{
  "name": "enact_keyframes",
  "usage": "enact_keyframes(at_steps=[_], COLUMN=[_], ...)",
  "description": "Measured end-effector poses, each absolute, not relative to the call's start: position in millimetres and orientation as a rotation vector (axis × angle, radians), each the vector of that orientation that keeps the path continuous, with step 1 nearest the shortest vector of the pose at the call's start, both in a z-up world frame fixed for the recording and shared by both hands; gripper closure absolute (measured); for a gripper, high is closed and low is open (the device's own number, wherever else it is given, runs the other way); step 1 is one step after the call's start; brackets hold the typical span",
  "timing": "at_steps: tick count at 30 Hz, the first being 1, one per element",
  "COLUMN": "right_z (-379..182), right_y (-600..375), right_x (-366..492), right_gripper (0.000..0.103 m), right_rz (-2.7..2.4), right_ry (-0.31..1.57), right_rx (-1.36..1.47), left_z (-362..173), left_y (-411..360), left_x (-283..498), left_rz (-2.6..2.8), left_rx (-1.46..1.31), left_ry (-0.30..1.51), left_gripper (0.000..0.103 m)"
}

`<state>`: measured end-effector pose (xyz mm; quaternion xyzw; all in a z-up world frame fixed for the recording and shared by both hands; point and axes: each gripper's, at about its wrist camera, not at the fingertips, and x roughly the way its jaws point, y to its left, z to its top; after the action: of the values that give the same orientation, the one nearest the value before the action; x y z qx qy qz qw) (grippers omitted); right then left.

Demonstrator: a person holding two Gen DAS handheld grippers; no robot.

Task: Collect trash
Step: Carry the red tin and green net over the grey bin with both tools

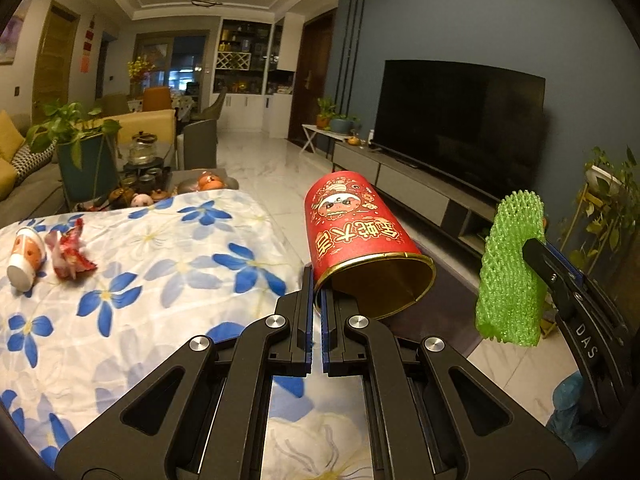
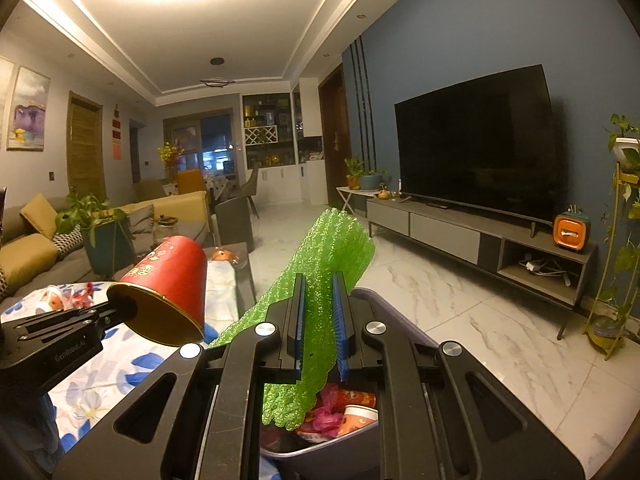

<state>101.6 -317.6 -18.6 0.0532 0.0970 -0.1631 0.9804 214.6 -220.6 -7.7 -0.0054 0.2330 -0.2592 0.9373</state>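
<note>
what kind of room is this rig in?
Most likely a home living room: a big flat-screen TV on a low media console, a sofa with yellow cushions, and a dining area further back.

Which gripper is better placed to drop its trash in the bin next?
Right. The right gripper holds the green foam net directly over the bin. The left gripper holds the red cup off beside it, at the table's edge.
</note>
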Motion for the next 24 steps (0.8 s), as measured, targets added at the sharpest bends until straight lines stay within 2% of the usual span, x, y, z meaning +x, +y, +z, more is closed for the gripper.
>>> enact_keyframes(at_steps=[24], right_z=[-30.5], right_y=[-335.3], right_x=[118.7], right_gripper=[0.089], right_rz=[-0.373], right_ry=[0.224], right_rx=[0.104], left_z=[-34.2], left_y=[-268.4], left_x=[239.9], left_rz=[-0.588], left_rx=[0.018], left_ry=[0.523], left_gripper=[0.101])
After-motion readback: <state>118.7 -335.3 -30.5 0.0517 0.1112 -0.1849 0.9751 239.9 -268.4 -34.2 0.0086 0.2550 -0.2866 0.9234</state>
